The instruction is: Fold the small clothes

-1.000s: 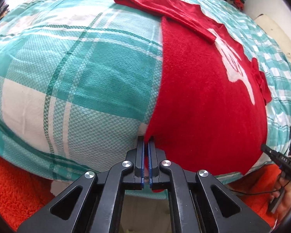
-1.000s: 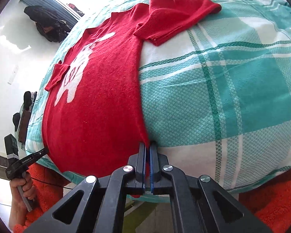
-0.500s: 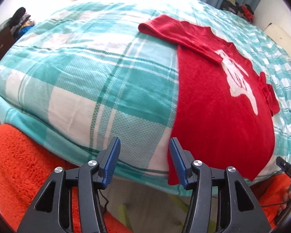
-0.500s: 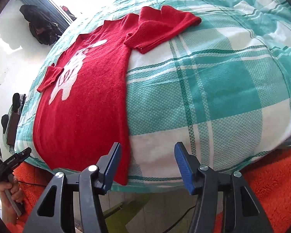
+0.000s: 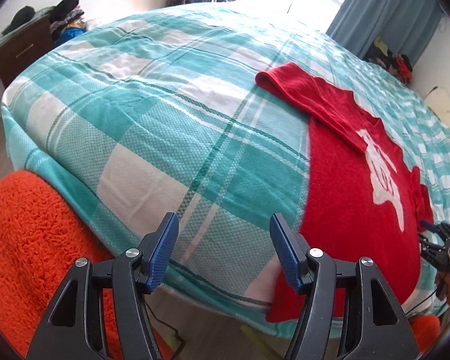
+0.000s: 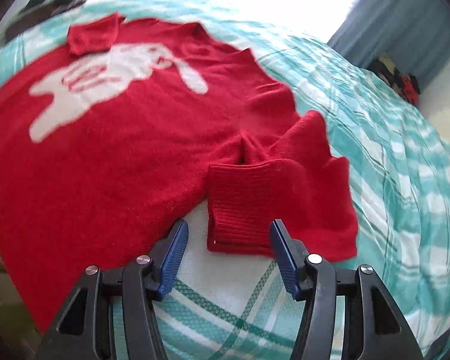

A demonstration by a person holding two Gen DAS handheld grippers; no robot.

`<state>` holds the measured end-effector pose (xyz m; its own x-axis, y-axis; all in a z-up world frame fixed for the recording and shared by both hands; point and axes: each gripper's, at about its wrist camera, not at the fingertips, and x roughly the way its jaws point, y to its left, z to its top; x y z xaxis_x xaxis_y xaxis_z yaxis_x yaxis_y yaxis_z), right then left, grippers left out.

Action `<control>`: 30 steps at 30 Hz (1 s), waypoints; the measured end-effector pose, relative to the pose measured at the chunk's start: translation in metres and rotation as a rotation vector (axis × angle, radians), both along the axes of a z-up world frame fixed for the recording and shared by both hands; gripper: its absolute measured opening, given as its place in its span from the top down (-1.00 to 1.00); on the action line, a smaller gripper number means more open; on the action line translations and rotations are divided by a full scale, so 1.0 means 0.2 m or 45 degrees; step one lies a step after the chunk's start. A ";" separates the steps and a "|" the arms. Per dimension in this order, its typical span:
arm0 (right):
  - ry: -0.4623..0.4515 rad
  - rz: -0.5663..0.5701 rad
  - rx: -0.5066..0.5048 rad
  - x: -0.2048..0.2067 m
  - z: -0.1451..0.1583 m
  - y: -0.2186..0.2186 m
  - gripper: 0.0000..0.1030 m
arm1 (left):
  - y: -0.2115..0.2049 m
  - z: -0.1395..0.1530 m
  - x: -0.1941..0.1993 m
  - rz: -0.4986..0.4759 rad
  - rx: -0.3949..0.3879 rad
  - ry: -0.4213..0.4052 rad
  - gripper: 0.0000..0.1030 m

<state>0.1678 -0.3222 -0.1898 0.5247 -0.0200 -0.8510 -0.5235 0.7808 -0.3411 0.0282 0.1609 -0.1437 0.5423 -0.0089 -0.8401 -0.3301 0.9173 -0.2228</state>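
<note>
The red sweater (image 6: 129, 150) is lying flat on the bed (image 5: 153, 126), spread over the teal-and-white checked cover, with a white graphic (image 6: 111, 81) facing up on its front. In the right wrist view, one sleeve (image 6: 273, 198) is lying folded beside the body, its ribbed cuff (image 6: 237, 207) pointing toward the camera. A second cuff (image 6: 90, 37) is resting on the chest at the far side. In the left wrist view, the sweater (image 5: 354, 204) is occupying the right part of the bed, its hem hanging over the near edge, and a sleeve (image 5: 303, 96) is stretching out to the left across the cover.

The right tongs (image 6: 228, 249) are standing partly open above the ribbed cuff, their jaws having just been closing slightly; the blue pads are not pressing on the cloth. The left tongs (image 5: 222, 252) are standing open and empty over bare cover, just left of the sweater's side edge, their jaws having just been opening. An orange fluffy fabric (image 5: 30, 240) is showing below the bed's edge. A blue curtain (image 5: 384, 12) is hanging beyond the bed.
</note>
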 end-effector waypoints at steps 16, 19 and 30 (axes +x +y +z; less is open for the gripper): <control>-0.144 -1.232 0.843 -0.13 0.32 -1.61 0.85 | -0.09 -0.02 0.00 -0.054 0.074 0.048 -0.27; -0.082 -1.313 0.953 -0.16 0.22 -1.68 0.85 | -0.11 -0.03 0.00 -0.069 0.100 0.064 -0.27; 0.032 -1.695 1.063 -0.36 0.05 -1.84 1.00 | -0.09 -0.06 0.00 -0.050 0.078 0.098 -0.28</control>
<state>0.0961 -0.6892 -0.1798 0.5001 0.0238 -0.8657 0.6686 0.6247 0.4034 0.0278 0.1428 -0.1549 0.4764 0.0241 -0.8789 -0.3075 0.9410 -0.1409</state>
